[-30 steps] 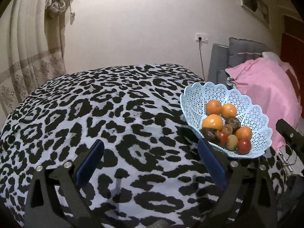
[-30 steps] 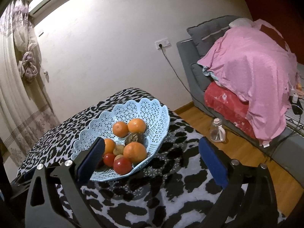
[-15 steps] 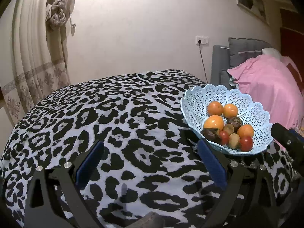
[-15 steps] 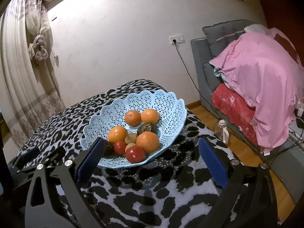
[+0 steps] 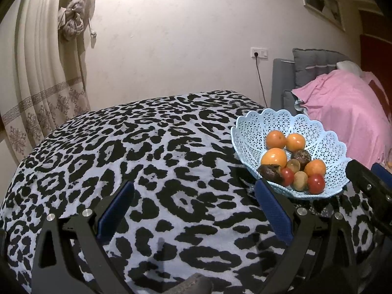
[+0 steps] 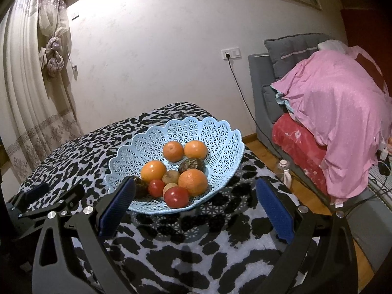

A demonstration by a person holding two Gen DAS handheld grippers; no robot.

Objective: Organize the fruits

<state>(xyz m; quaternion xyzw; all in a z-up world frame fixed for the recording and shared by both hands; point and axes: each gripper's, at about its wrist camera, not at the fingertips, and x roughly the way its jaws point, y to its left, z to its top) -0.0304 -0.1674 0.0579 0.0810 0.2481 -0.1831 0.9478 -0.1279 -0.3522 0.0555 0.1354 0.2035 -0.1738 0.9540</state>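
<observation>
A light blue lattice basket (image 6: 215, 132) (image 5: 325, 144) sits on the leopard-print table (image 5: 147, 152) near its right edge. It holds several oranges (image 6: 193, 181) (image 5: 274, 158), red tomatoes (image 6: 176, 197) (image 5: 316, 183), dark fruits (image 6: 192, 164) and small tan fruits. My right gripper (image 6: 194, 205) is open and empty, just in front of the basket. My left gripper (image 5: 194, 207) is open and empty over the table, left of the basket. The right gripper's finger also shows at the right edge of the left wrist view (image 5: 367, 183).
A grey sofa with a pink blanket (image 6: 343, 112) stands to the right. A plastic bottle (image 6: 284, 171) stands on the wooden floor beside the table. A curtain (image 5: 36, 73) hangs at the left. A cable runs down from a wall socket (image 6: 230, 54).
Both wrist views have tilted and shifted a little, so the basket sits more central before the right gripper. The fruits have not moved. Both grippers stay open.
</observation>
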